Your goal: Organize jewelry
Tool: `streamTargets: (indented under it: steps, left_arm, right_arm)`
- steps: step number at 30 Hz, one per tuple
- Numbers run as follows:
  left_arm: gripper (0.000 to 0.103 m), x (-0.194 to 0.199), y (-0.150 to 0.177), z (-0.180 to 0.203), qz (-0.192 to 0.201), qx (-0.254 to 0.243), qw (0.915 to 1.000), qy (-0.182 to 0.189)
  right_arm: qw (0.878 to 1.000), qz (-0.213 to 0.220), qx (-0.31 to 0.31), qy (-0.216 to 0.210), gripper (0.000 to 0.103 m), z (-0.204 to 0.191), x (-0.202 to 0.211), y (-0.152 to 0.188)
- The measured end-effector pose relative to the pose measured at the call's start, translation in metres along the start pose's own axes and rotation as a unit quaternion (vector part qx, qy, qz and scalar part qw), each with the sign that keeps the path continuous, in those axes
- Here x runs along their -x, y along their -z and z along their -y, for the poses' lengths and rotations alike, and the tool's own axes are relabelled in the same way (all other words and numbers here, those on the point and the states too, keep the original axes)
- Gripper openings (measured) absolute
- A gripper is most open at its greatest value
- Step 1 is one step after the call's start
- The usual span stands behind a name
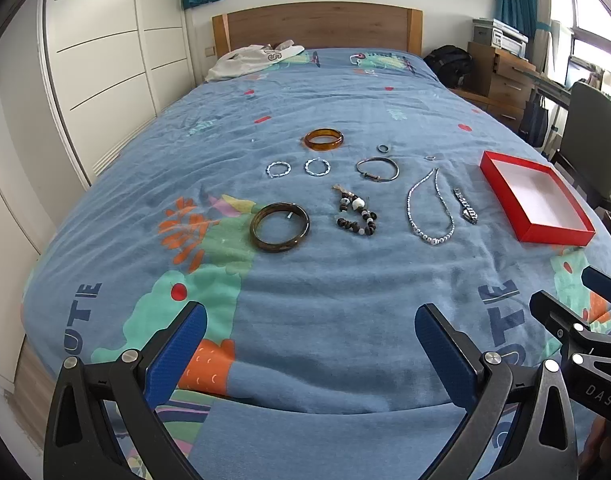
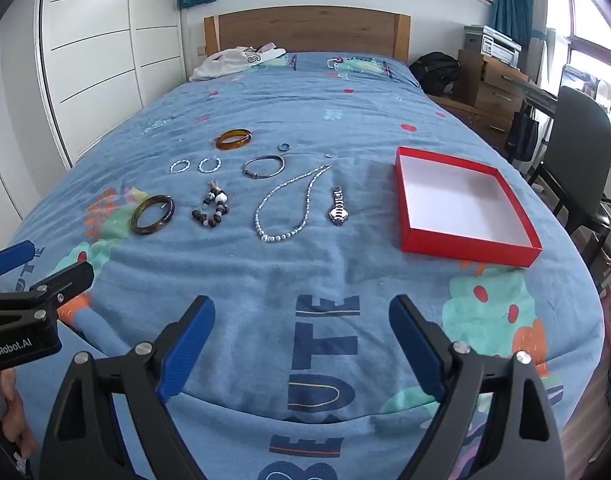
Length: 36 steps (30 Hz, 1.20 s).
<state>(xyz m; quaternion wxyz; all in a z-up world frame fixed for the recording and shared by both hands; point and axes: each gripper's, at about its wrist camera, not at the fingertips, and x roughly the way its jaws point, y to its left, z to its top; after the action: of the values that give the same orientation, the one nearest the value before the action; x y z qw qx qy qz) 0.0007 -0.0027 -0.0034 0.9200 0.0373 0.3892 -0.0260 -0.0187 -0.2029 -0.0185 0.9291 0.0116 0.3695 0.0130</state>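
Jewelry lies spread on the blue bedspread: an amber bangle (image 1: 323, 139) (image 2: 233, 139), a dark bangle (image 1: 279, 227) (image 2: 152, 214), two small silver hoops (image 1: 277, 169) (image 2: 179, 166), a thin metal bracelet (image 1: 377, 168) (image 2: 263, 166), a small ring (image 1: 383, 148), a bead bracelet (image 1: 356, 216) (image 2: 214, 208), a pearl necklace (image 1: 431, 208) (image 2: 291, 204) and a watch (image 1: 465, 206) (image 2: 339, 207). An empty red box (image 1: 536, 200) (image 2: 463, 204) sits to their right. My left gripper (image 1: 311, 320) and right gripper (image 2: 302, 312) are open and empty, held above the bed's near end.
A white garment (image 1: 253, 58) lies by the wooden headboard. White wardrobe doors (image 1: 105, 60) stand to the left. A black bag (image 2: 435, 70), wooden drawers (image 2: 493, 88) and a grey chair (image 2: 581, 152) stand to the right of the bed.
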Motion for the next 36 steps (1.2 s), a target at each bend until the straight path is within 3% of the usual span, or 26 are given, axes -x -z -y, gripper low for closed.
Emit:
streamTargets:
  steps: [23,36]
  left_arm:
    - [0.102,-0.0037,-0.0041,0.0028,-0.026,-0.006,0.9995,0.019]
    - [0.102,-0.0054,-0.0043,0.0088,-0.038,-0.018,0.9991,0.009]
  right_arm:
    - [1.000,-0.002,-0.005,-0.004,0.089,0.0044,-0.0022,-0.0021]
    - [1.000,-0.001,-0.010,-0.011,0.089,0.0032,-0.0014,-0.0059]
